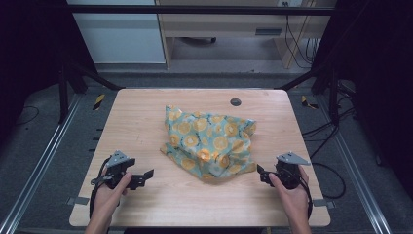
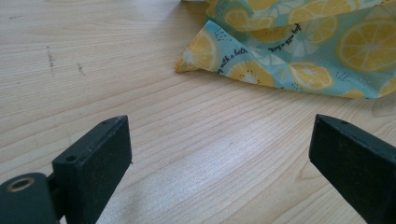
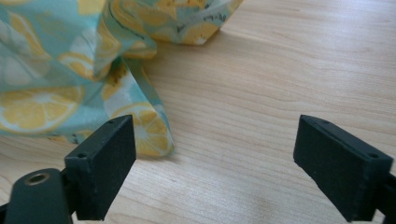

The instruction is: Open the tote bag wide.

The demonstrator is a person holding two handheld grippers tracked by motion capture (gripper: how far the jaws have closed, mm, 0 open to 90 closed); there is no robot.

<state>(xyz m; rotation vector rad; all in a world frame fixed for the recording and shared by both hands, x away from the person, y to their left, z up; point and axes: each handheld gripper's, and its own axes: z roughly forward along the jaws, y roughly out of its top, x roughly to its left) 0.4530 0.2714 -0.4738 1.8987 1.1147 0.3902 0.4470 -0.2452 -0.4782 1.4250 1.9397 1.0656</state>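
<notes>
Crumpled lemon-print cloth (image 1: 210, 145) lies mid-table (image 1: 146, 122); the left gripper (image 1: 146, 174) and right gripper (image 1: 259, 171) flank it, jaws wide apart, holding nothing.

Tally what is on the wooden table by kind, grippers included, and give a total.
Crumpled teal cloth with yellow lemon-slice print: 1
Black hand-held two-finger grippers, both open: 2, left gripper and right gripper
Round dark grommet in the light wooden tabletop: 1
Total: 4
</notes>
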